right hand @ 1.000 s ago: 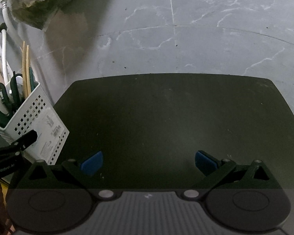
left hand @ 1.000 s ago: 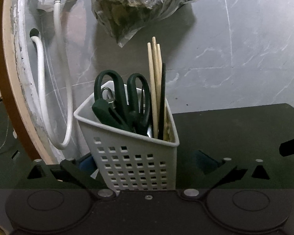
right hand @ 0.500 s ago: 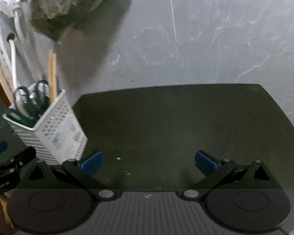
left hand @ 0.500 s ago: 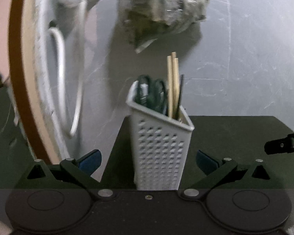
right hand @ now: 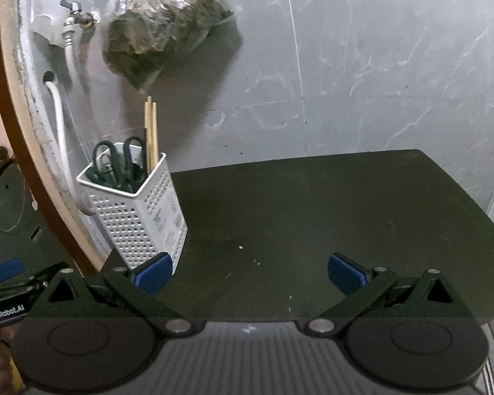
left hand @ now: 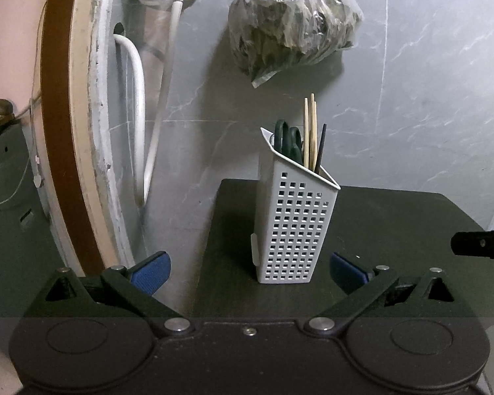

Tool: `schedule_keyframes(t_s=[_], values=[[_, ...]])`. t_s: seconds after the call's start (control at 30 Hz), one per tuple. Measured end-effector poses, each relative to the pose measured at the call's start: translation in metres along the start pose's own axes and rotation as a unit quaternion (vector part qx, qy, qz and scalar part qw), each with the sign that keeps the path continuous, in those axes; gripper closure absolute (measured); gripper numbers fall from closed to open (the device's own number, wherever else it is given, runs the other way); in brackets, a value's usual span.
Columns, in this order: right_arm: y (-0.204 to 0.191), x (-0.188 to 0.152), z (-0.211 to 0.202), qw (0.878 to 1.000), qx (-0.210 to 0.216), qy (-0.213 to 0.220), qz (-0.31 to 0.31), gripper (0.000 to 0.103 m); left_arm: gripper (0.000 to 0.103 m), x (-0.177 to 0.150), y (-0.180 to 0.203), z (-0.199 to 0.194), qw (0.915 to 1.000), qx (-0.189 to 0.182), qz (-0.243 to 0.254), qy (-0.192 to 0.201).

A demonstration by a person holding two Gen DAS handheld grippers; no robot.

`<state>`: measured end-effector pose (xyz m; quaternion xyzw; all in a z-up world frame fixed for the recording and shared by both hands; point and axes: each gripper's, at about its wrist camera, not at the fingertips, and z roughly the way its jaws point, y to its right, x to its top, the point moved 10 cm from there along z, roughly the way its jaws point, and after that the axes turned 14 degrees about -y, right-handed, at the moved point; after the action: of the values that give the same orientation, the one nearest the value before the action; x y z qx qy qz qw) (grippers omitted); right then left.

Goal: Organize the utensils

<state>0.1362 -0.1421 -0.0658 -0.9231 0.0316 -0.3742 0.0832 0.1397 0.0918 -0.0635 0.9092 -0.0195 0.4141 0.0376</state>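
Right of centre in the left wrist view, a white perforated basket [left hand: 294, 230] stands upright on the near left corner of a dark table [left hand: 395, 223]. Green-handled scissors [left hand: 288, 141], pale wooden chopsticks [left hand: 309, 131] and one black stick [left hand: 320, 148] poke out of its top. Lower down in the same frame, the left gripper [left hand: 249, 268] is spread wide and holds nothing, the basket standing just ahead between its fingers without touching them. The right gripper [right hand: 249, 268] is likewise wide apart and empty over bare tabletop. High on the grey wall hangs a plastic bag [left hand: 293, 26]; white hoses [left hand: 138, 125] run down at upper left.
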Motion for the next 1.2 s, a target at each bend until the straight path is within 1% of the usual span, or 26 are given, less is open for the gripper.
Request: schedule_keyframes(t_s=[0.2, 0.43, 0.53, 0.67, 0.8, 1.2], values=[[-0.012, -0.012, -0.016, 1.0, -0.002, 0.009, -0.009, 0.0, 0.001, -0.007, -0.005, -0.012, 1.0, -0.007, -0.004, 0.001], [-0.017, -0.015, -0.024, 1.0, 0.006, 0.017, -0.023, 0.0, 0.001, -0.007, -0.006, -0.02, 0.9999, -0.002, -0.006, 0.009], [-0.016, -0.019, -0.023, 1.0, 0.006, 0.01, -0.025, 0.0, 0.001, -0.009, -0.006, -0.02, 0.9999, 0.001, -0.01, 0.004], [-0.015, -0.026, -0.018, 1.0, 0.012, 0.002, -0.024, 0.0, 0.001, -0.016, -0.004, -0.019, 1.0, 0.003, -0.003, -0.003], [-0.014, -0.028, -0.014, 1.0, 0.014, -0.007, -0.022, 0.0, 0.001, -0.017, -0.004, -0.019, 1.0, 0.007, -0.004, -0.002], [-0.009, -0.032, -0.006, 1.0, 0.011, -0.024, -0.015, 0.0, 0.001, -0.015, -0.001, -0.009, 0.9999, -0.001, 0.004, -0.016]])
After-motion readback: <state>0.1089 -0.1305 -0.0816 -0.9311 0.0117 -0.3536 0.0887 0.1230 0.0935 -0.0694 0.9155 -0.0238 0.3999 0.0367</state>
